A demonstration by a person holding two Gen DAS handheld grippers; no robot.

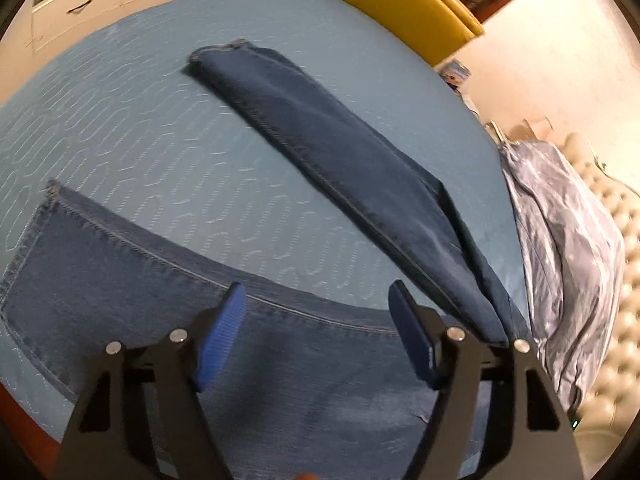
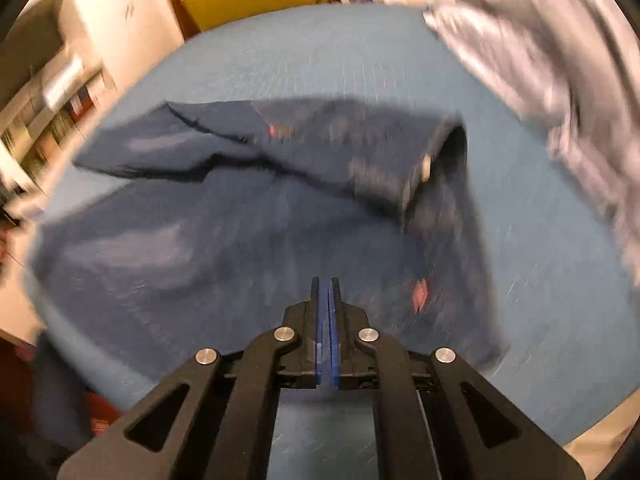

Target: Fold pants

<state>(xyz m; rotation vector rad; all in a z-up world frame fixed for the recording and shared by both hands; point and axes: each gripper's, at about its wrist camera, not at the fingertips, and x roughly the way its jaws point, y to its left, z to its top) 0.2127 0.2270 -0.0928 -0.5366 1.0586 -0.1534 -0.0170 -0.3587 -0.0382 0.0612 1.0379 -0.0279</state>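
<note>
Left gripper (image 1: 316, 332) was held spread above the jeans (image 1: 320, 152); right gripper (image 2: 325, 292) was pressed together, empty. Beyond them, one raised leg could slump, if released unevenly.

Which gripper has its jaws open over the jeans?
The left gripper: its blue pads stand wide apart above the jeans. The right gripper has its jaws pressed together.

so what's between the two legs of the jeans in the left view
Only bare quilted blue bed cover: it fills the wedge between the far leg and the near denim panel in the left wrist view. The open left tool hovers at the wedge's narrow end.
</note>
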